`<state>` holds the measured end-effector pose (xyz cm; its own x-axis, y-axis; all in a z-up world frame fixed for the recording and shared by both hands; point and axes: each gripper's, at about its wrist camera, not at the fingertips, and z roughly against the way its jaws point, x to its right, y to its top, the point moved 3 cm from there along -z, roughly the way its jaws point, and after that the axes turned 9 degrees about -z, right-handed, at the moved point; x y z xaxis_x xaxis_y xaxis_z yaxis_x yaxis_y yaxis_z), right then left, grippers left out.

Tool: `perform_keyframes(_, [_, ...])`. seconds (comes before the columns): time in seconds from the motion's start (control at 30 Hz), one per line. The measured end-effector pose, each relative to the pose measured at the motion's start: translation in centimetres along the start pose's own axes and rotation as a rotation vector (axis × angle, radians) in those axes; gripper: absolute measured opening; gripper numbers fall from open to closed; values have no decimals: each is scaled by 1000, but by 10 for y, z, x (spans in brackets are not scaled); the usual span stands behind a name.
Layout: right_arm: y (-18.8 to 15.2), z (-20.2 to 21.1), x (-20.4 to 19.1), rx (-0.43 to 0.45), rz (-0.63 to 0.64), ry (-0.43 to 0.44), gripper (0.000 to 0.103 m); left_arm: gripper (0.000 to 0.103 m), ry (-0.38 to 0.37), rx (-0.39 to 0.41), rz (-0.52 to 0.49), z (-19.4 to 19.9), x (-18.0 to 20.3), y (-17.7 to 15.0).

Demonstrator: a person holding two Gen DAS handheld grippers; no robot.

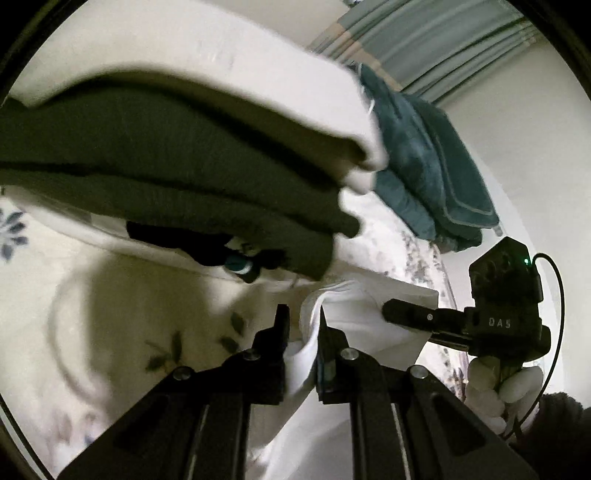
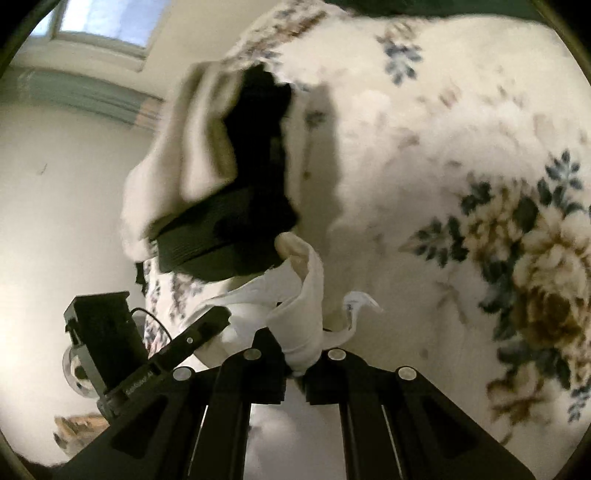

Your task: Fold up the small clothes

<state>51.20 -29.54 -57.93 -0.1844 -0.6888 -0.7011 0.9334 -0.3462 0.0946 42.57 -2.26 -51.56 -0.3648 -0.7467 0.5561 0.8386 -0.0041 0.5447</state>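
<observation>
A small white garment [image 1: 354,314] is held between both grippers above a floral bedspread [image 1: 122,317]. My left gripper [image 1: 303,325] is shut on one bunched edge of it. My right gripper [image 2: 295,350] is shut on another bunched edge [image 2: 306,325]; it also shows in the left wrist view [image 1: 406,314] at the right, gripping the cloth's far side. The left gripper shows in the right wrist view [image 2: 207,325] at the lower left. A stack of folded clothes, cream [image 1: 221,74] on dark green [image 1: 166,166], lies just beyond.
A folded teal towel [image 1: 424,158] lies at the bed's far right edge. A black garment [image 2: 258,147] sits in the folded stack in the right wrist view. Striped curtains [image 1: 424,40] and a window [image 2: 107,22] are behind. The floral bedspread [image 2: 480,184] spreads to the right.
</observation>
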Motion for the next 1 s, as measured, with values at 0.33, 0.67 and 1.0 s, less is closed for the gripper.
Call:
perform_keyframes(0.33, [-96,69,-29,-37,143,66,6,10,-10,15,-7,68,31,-13])
perform_keyframes(0.67, [-242,73,22,-415,134,-33,54,66,133,-270,167,80,30,-152])
perform_keyframes(1.0, [-217,105,97,-157,-341,35,59,66,193,-210,266,70,6,-103])
